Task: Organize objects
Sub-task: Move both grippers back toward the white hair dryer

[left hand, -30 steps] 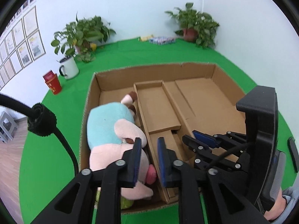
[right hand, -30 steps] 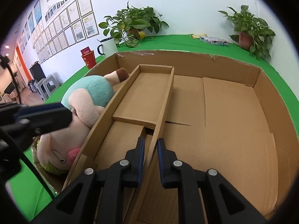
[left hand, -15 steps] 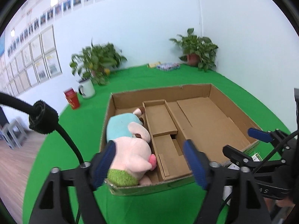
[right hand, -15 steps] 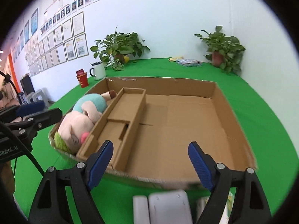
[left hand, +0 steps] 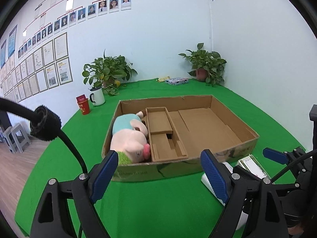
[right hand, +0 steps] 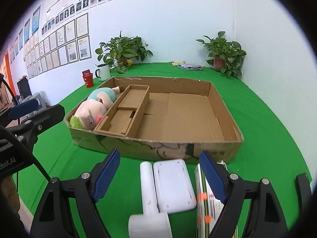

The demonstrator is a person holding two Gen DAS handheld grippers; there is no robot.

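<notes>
Just in front of the cardboard box (right hand: 158, 146), the white device (right hand: 170, 184) lies lengthwise between the right gripper (right hand: 161, 176)'s wide-apart jaws, nearer than the empty, equally spread left gripper (left hand: 158, 174).

The green fabric-covered tabletop (left hand: 158, 202) carries several background items. A white enamel mug with a dark rim and handle (left hand: 97, 96) stands near the far left edge. Just beside it stands a red cylindrical paper cup (left hand: 84, 106) holding a red card. Behind the mug, a leafy green potted plant (left hand: 108, 72) stands against the white wall (left hand: 154, 39). A second leafy green plant in a terracotta pot (left hand: 206, 64) stands in the far right corner. Between the two plants lies a flat patterned rectangular packet (left hand: 176, 81), with a yellow item just beside it. Rows of framed documents (right hand: 65, 41) and portrait photographs (left hand: 103, 6) hang on the wall. Grey plastic stools (left hand: 14, 136) stand on the wood-pattern floor (left hand: 11, 170) at the left
</notes>
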